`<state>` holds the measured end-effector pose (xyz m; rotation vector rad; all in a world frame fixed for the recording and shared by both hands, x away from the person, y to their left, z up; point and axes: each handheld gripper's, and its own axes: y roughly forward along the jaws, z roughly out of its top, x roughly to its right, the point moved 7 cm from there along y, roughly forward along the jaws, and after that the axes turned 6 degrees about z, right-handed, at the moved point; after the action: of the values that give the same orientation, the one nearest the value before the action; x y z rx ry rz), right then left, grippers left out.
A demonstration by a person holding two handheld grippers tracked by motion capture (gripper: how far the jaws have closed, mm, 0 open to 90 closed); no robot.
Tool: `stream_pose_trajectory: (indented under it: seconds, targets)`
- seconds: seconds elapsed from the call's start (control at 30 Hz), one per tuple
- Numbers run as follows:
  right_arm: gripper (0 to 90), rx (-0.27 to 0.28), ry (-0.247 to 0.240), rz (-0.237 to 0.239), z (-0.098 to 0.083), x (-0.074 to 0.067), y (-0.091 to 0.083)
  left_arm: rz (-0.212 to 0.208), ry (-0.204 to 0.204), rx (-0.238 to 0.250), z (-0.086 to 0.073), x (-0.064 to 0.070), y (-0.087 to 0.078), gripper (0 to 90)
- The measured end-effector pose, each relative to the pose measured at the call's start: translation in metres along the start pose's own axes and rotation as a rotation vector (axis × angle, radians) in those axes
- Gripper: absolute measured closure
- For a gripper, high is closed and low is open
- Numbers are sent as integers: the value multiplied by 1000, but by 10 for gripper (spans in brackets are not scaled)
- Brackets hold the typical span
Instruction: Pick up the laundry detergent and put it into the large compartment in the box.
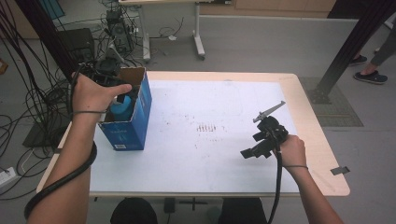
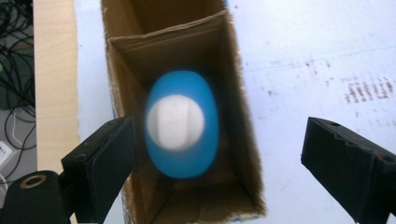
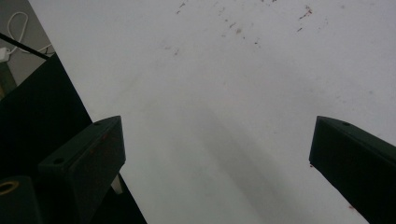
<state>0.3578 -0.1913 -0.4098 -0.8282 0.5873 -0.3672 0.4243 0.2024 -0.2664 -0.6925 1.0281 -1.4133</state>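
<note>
- One blue bottle (image 2: 181, 123) with a white cap stands upright inside the one open cardboard box (image 2: 233, 84); in the left gripper view it looks blurred, seen from straight above.
- The box, blue on its outside (image 1: 126, 126), sits at the left end of the one white-topped table (image 1: 210, 154), near its edge.
- Two grippers are in use, one in each hand.
- The left gripper (image 2: 219, 154) hangs over the box mouth with its jaws spread wide; the bottle lies between them in the picture but neither pad touches it.
- The left hand (image 1: 93, 95) is above the box's open top.
- The right gripper (image 3: 217, 154) is over bare tabletop, jaws wide apart, nothing between them.
- In the high view the right gripper (image 1: 250, 153) sits low at the right part of the table, well apart from the box.
</note>
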Motion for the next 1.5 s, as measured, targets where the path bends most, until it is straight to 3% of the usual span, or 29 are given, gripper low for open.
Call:
stream_pose_trajectory:
  seconds: [0.07, 0.7, 0.97, 1.5]
  targets:
    - [34, 1, -1, 0, 1, 0, 0, 11, 14, 3, 1, 3, -5, 107]
    - [34, 0, 2, -12, -1, -1, -7, -38, 155, 48, 4, 49, -39, 110]
    - [34, 2, 0, -17, -2, -1, -10, -68, 195, 40, 2, 67, -39, 109]
    - [34, 9, 4, -19, -6, -5, -11, -140, 308, -25, -13, 117, -22, 107]
